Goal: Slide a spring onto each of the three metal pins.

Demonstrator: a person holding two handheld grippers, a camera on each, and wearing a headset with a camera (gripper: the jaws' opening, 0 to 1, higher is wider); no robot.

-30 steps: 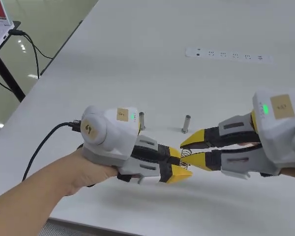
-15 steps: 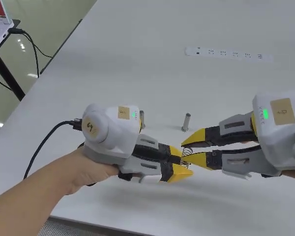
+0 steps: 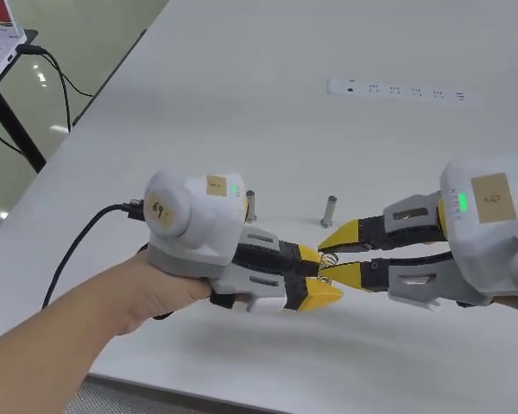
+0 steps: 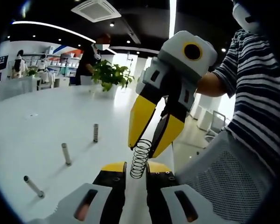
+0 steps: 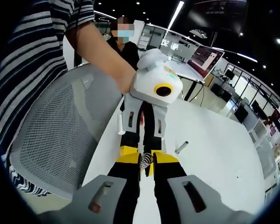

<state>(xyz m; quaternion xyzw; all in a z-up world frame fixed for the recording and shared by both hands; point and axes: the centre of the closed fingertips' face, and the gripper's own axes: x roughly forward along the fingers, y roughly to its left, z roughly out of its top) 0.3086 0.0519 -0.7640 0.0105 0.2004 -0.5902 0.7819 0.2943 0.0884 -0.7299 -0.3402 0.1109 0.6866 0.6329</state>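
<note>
Above the near part of the table [image 3: 242, 103], the head view shows the left claw [image 3: 316, 276] clamped on one end of the spring [image 3: 327, 262]. The right claw [image 3: 326, 261] stands apart around the other end, and upright pins [image 3: 330, 211] stand just beyond. In the left gripper view, the spring rises from the left claw into the right claw's spread jaws, with three pins standing to the left. In the right gripper view, the spring lies between that claw's tips.

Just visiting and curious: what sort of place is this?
Probably an open-plan office or lab: a long white table with a power strip, a mesh chair, and a potted plant.
</note>
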